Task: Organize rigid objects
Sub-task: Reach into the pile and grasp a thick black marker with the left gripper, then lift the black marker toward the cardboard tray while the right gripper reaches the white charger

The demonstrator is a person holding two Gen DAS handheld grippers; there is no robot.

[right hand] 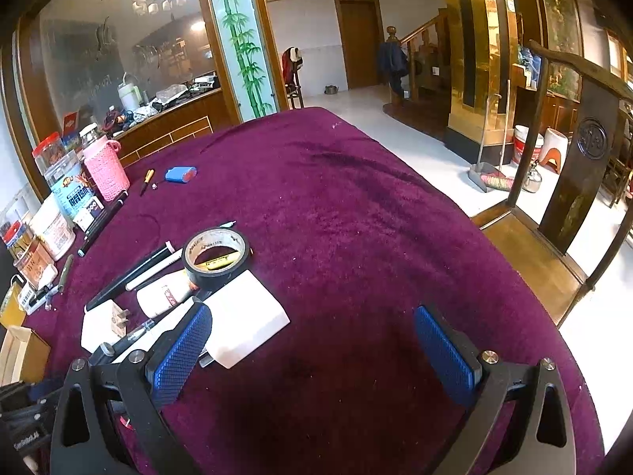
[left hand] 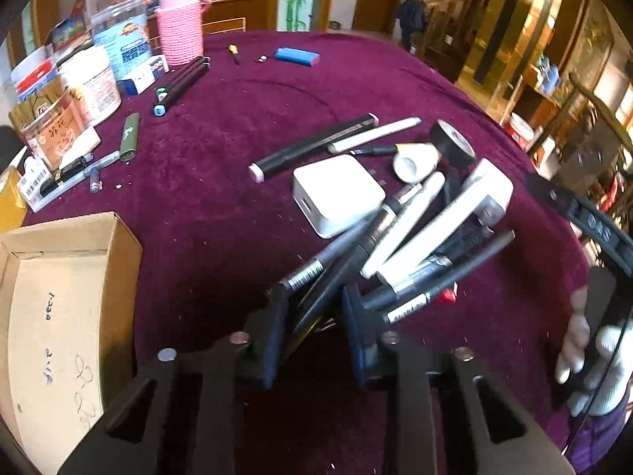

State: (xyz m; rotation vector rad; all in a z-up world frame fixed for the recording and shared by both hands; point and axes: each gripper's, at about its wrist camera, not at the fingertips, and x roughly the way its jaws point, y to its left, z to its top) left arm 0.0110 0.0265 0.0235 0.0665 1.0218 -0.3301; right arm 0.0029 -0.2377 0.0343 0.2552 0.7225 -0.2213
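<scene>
My left gripper (left hand: 312, 308) is shut on a bundle of dark pens (left hand: 336, 273) and holds them above the purple tablecloth (left hand: 221, 213). More pens, a white power bank (left hand: 447, 221), a white charger (left hand: 336, 194), a white cup-like piece (left hand: 415, 160) and a black tape roll (left hand: 451, 142) lie in a pile just beyond it. My right gripper (right hand: 312, 340) is open and empty, low over the cloth. Its left finger (right hand: 178, 352) is beside the white power bank (right hand: 245, 324) and the tape roll (right hand: 217, 255).
An open cardboard box (left hand: 67, 301) sits at the near left. Jars, tins and a pink knit-covered jar (left hand: 180, 27) crowd the far left edge. Markers (left hand: 182, 83), a green lighter (left hand: 129, 134) and a blue pack (left hand: 296, 56) lie farther back. A wooden chair (right hand: 561, 198) stands at the right.
</scene>
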